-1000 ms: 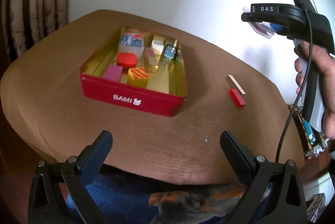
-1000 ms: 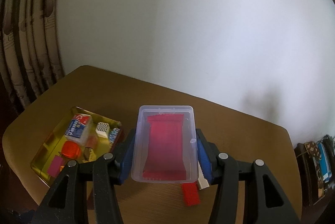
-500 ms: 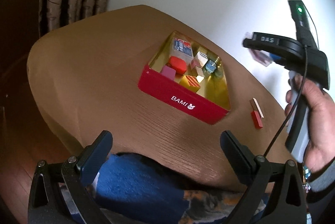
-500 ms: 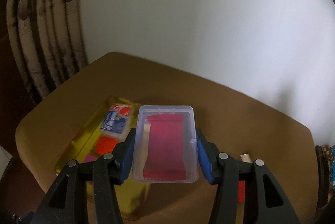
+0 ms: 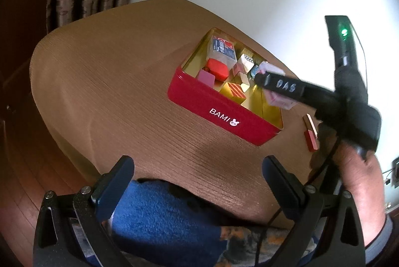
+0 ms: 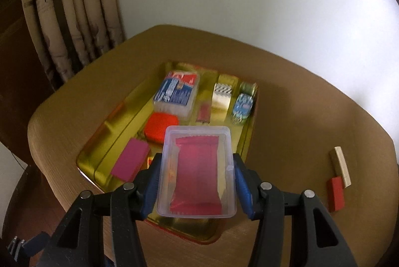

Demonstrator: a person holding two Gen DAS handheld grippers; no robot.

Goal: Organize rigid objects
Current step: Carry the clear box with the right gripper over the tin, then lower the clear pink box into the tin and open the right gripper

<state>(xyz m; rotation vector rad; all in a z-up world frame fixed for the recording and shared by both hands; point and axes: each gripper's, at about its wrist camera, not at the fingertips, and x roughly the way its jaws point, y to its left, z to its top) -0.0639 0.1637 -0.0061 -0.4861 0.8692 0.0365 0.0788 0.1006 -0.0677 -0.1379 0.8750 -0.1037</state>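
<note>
A person's right claw (image 6: 197,173) clamps a clear plastic box (image 6: 197,171) with a red packet inside, its blue pads pressed against the box's two long sides, and holds it above the near end of a red tin (image 5: 224,115) marked BAMI with a gold interior, which sits on the brown worktop (image 5: 112,82). Inside the tin lie a blue-and-red labelled pack (image 6: 177,92) at the far left, an orange-red case (image 6: 160,127) just in front of it, a pink block (image 6: 131,162) near the left wall, a zigzag-patterned block (image 6: 222,95) and a small blue piece (image 6: 243,105) toward the far right corner. To the right of the tin, well apart from it, a pale wooden block (image 6: 340,166) and a red block (image 6: 335,193) rest on the worktop, touching end to side. The left claw (image 5: 197,182) hangs wide open and empty over the worktop's near edge, above blue fabric (image 5: 159,219). A curtain (image 6: 72,17) hangs behind, to the left.
</note>
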